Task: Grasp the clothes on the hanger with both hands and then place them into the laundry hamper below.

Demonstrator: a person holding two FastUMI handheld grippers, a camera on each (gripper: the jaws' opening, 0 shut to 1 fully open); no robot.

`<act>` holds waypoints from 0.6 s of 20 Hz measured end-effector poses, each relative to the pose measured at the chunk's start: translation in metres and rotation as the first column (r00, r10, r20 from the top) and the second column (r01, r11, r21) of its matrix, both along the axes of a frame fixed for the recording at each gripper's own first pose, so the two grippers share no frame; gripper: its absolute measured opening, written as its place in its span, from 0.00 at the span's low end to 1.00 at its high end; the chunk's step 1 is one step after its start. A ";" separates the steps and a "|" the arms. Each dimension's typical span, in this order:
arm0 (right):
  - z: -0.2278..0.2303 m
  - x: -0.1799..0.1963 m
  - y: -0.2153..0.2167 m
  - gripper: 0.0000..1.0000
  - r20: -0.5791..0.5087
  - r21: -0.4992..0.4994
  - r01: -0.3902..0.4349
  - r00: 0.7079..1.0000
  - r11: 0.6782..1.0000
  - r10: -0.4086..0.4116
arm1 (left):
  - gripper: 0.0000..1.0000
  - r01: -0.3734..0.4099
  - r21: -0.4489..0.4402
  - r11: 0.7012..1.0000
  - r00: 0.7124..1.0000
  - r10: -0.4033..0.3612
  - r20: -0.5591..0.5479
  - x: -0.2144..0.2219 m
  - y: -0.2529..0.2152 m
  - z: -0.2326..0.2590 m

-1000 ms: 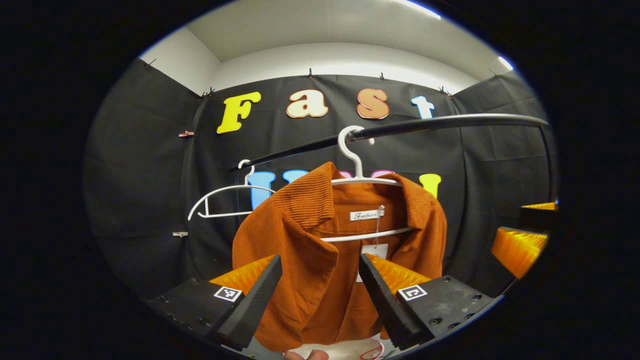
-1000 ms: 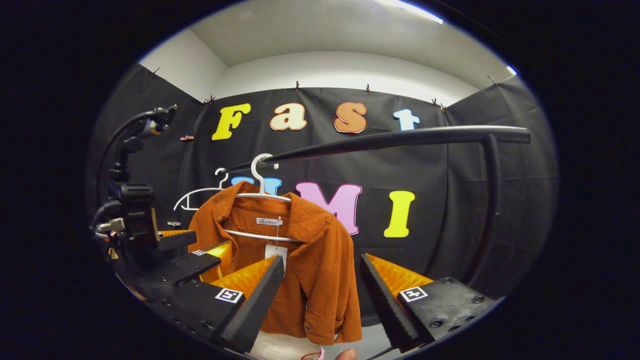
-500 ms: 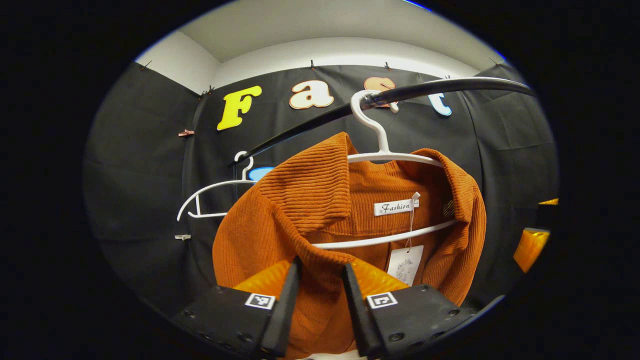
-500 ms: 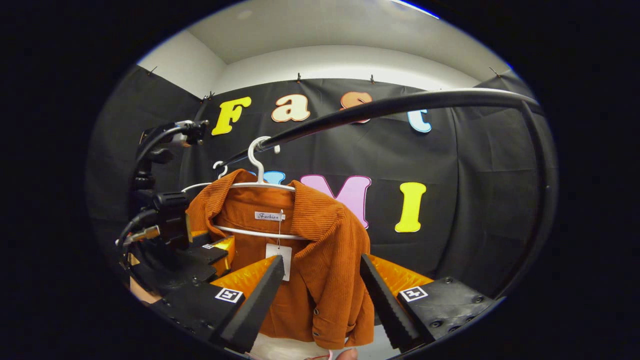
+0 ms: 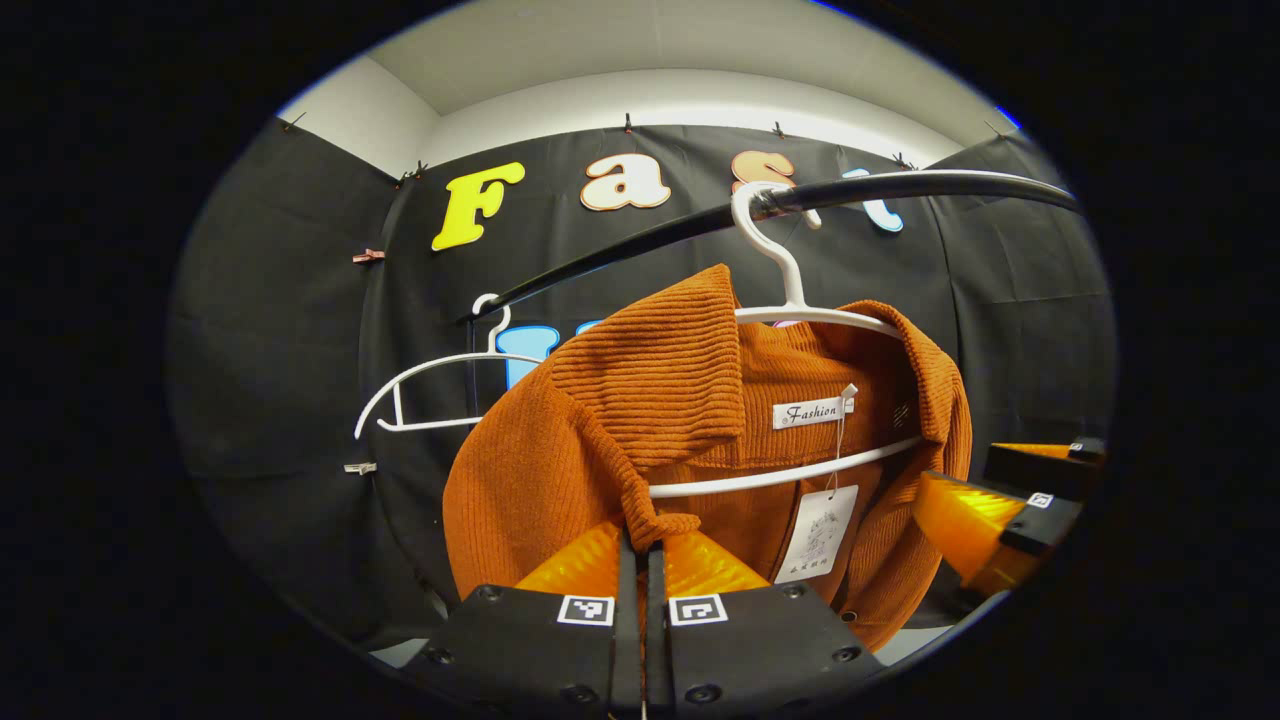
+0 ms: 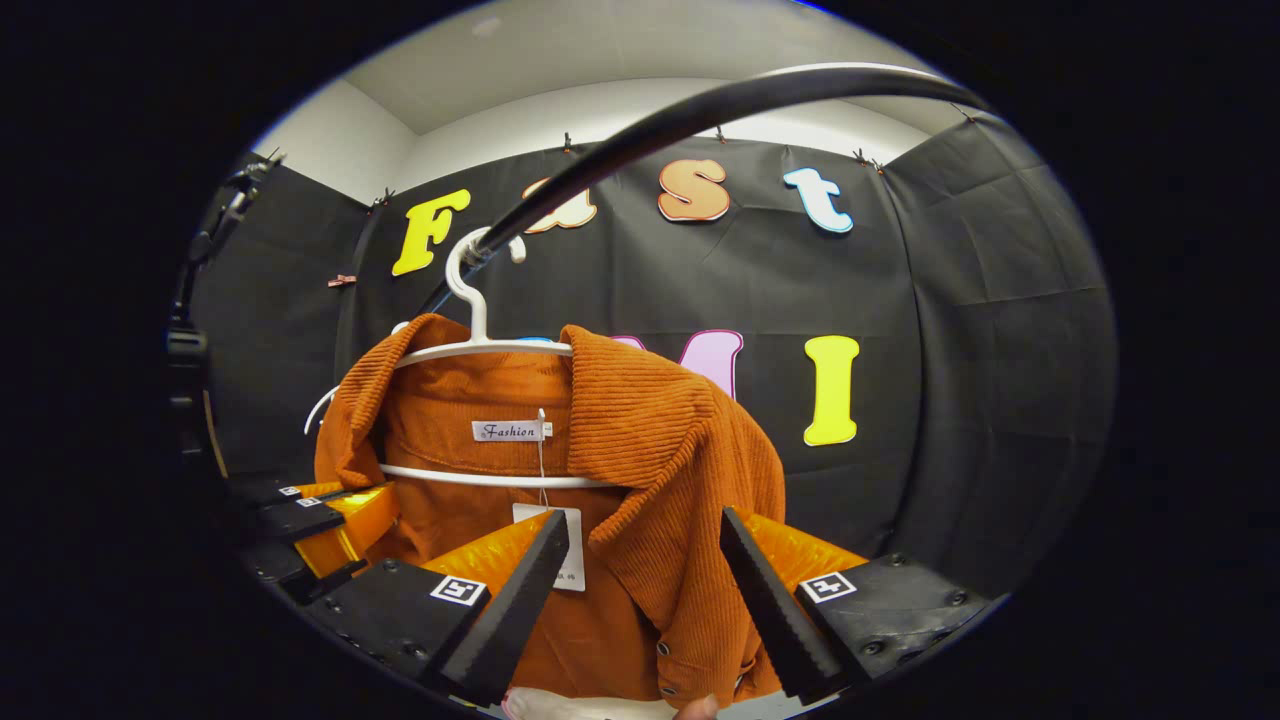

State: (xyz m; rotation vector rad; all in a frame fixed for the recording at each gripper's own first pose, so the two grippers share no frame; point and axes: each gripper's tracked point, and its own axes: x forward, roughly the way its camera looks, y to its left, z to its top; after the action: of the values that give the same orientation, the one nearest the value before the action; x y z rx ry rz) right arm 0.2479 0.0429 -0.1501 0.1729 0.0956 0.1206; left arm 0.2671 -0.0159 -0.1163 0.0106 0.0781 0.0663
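In the left gripper view, the left gripper point(image 5: 641, 560) is now gripping the orange corduroy jacket point(image 5: 560, 470): its two fingers, wide apart a second ago and half closed half a second ago, are pressing together on a bunched fold of the front edge just under the collar. The jacket is hanging on a white hanger point(image 5: 800, 312), whose hook is sitting over the black rail point(image 5: 900, 185); it is looming larger than a second ago. An empty white hanger point(image 5: 420, 385) is hanging farther along the rail to the left. The right gripper point(image 5: 1000, 510) is showing at the right edge, just beside the jacket's other shoulder. Black cloth is covering the booth walls, with white wall and ceiling above.

In the right gripper view, the right gripper point(image 6: 640, 600) is holding its jaws wide apart, as before, with the jacket's point(image 6: 690, 460) front panel now lying between the fingers, neither visibly pressing on it. The rail point(image 6: 700, 105) is sweeping higher across the view than earlier, and the jacket is sitting closer. The left gripper point(image 6: 330, 515) is showing at the lower left against the jacket's far side. A pale surface is peeking out beneath the hem.
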 end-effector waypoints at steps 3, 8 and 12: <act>-0.006 0.015 0.009 0.98 0.002 0.064 -0.005 1.000 0.998 0.005 | 0.07 0.010 0.003 1.000 1.000 -0.010 0.001 0.001 0.001 0.001; -0.015 0.043 0.002 0.53 -0.022 0.134 0.032 0.999 0.990 -0.029 | 0.07 0.012 -0.008 1.000 1.000 -0.012 0.002 0.005 0.004 0.000; -0.037 0.046 0.023 0.10 -0.163 0.381 -0.051 0.979 0.923 0.121 | 0.07 0.004 -0.010 1.000 1.000 -0.004 0.009 0.009 0.010 0.001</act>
State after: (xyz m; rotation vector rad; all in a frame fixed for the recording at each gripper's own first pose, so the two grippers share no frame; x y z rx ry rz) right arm 0.2939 0.0664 -0.1868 0.5648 0.2655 0.2114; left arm 0.2760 -0.0063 -0.1158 0.0006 0.0695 0.0618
